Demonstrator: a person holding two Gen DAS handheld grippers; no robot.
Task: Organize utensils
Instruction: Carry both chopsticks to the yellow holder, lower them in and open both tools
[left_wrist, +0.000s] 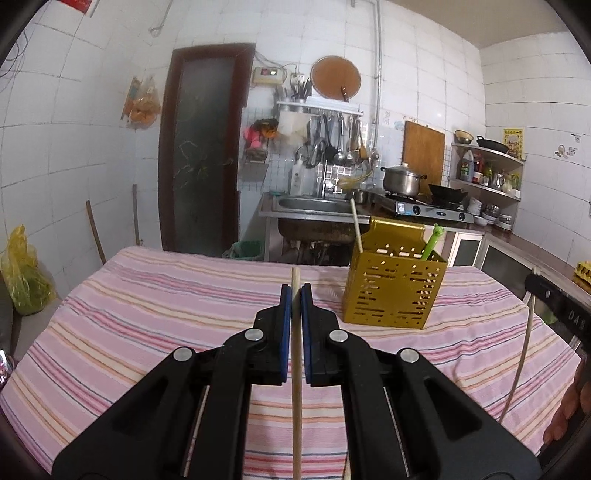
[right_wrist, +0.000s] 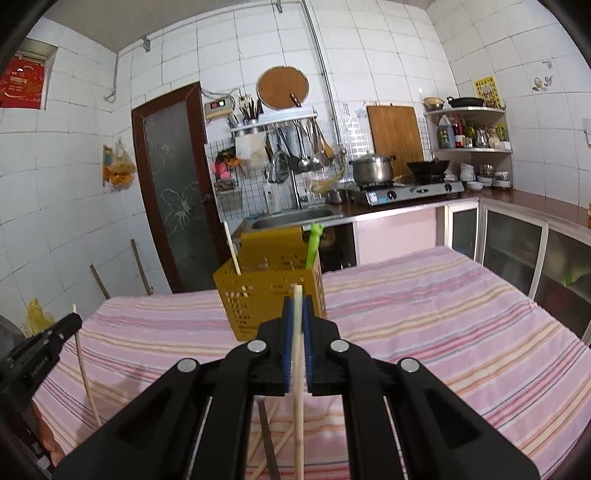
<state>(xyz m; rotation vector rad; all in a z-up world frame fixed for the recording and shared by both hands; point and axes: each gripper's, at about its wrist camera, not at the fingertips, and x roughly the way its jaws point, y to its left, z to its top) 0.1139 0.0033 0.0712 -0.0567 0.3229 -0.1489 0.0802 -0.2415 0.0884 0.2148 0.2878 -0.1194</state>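
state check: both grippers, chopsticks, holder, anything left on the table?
left gripper: shut on a chopstick, lifted off the table
right gripper: shut on a second chopstick, also lifted
gold holder: upright on the striped cloth, holds one chopstick and a green utensil
loose chopsticks: lying on the cloth under the right gripper

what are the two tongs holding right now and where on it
Each holds one pale wooden chopstick near its upper end: left tongs on the left chopstick, right tongs on the right chopstick, long ends hanging below.
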